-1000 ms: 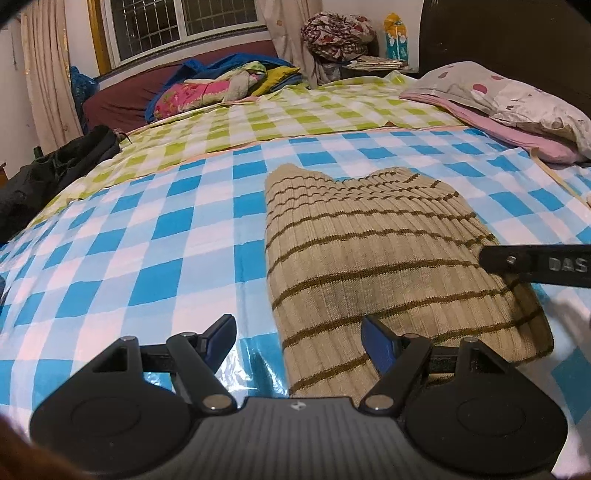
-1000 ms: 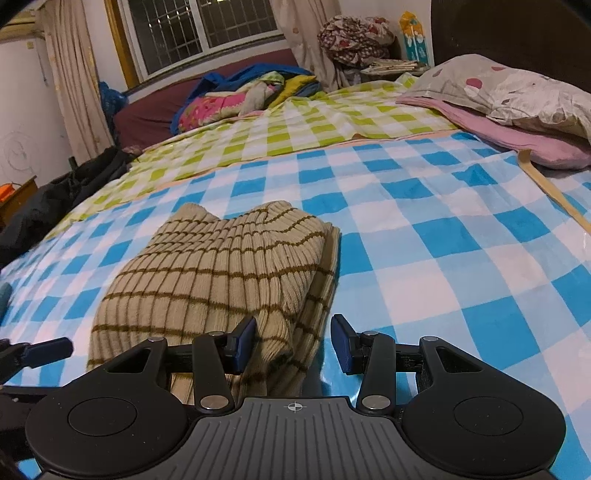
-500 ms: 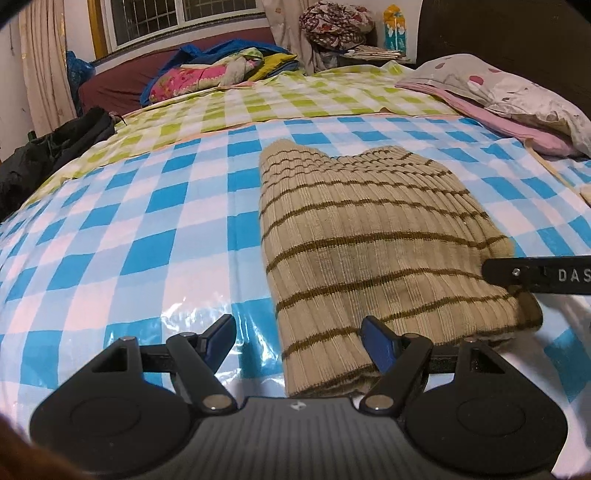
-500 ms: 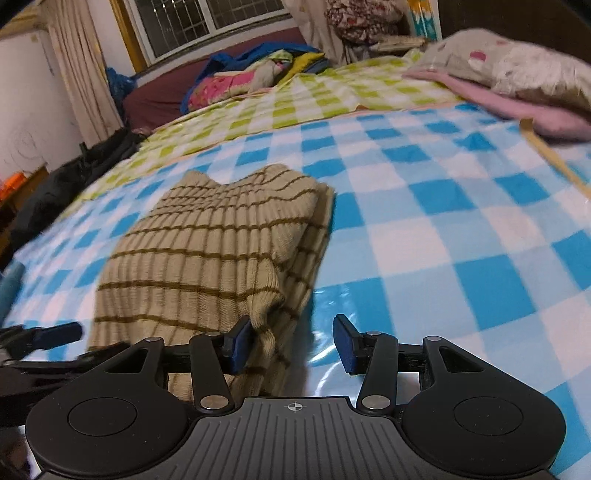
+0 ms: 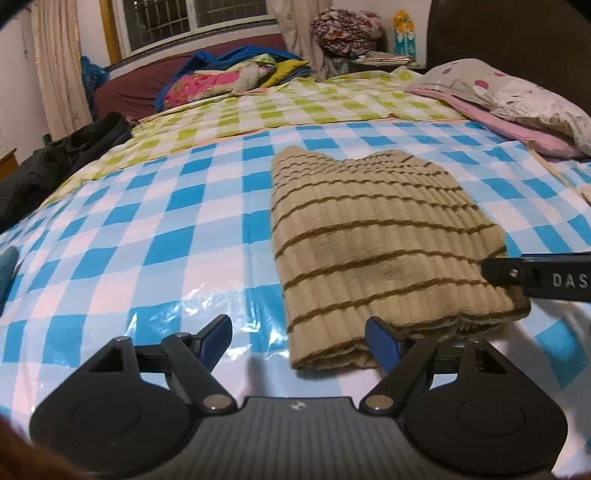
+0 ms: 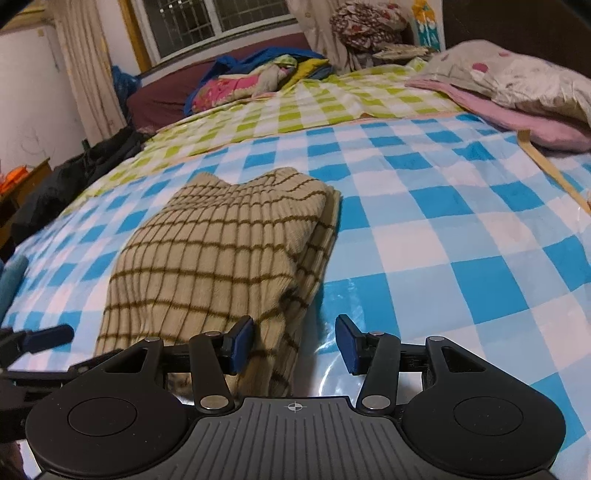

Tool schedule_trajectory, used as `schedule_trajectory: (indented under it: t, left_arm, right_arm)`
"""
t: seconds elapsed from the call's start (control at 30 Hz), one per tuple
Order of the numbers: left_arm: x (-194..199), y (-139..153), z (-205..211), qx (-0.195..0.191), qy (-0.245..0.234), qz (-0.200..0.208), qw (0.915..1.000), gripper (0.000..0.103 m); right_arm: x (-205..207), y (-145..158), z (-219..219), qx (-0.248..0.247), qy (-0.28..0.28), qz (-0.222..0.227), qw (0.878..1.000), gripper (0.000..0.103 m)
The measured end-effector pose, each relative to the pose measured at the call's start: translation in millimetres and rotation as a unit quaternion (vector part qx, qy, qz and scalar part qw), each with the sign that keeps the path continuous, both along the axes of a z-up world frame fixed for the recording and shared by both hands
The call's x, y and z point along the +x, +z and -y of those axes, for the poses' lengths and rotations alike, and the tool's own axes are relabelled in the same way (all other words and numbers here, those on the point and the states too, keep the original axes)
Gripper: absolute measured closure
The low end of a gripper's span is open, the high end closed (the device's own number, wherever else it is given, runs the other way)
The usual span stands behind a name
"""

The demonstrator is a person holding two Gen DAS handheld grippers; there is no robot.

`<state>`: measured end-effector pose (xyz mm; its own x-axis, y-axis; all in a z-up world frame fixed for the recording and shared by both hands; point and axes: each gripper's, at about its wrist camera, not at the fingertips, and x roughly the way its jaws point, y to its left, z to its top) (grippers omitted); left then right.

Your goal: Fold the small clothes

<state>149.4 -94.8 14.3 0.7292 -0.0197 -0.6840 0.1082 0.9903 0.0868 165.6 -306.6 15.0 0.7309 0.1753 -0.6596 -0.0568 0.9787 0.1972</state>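
Beige ribbed knit: a folded sweater (image 5: 384, 243) with thin brown stripes, lying flat on the bed.
Bed cover: glossy blue-and-white checked sheet (image 5: 147, 236), a green-and-white checked one (image 5: 295, 107) beyond it.
Left gripper (image 5: 301, 338): jaws spread wide and just been opening further; the sweater's near left corner lies between the blue pads, neither pad pressing on it.
Right gripper (image 6: 293, 343): jaws apart and just been opening; the sweater's near right edge sits between them, against the left pad (image 6: 240, 345), not pinched.
Pillows (image 6: 517, 77): at the right, by the dark headboard.
Far side: heaped bright bedding (image 5: 229, 75) under a barred window (image 5: 192, 18).
Left edge: dark clothing (image 5: 62, 155).
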Motion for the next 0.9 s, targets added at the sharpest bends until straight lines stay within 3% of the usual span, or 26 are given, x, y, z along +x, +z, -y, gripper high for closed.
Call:
schedule_trajectory:
  t: [0.9]
  left_arm:
    - [-54.7, -12.2, 1.3, -0.002, 0.007, 0.001, 1.0000, 0.004]
  right_arm:
    - [-79.8, -12.2, -29.9, -0.007, -0.018, -0.013, 1.000, 0.053]
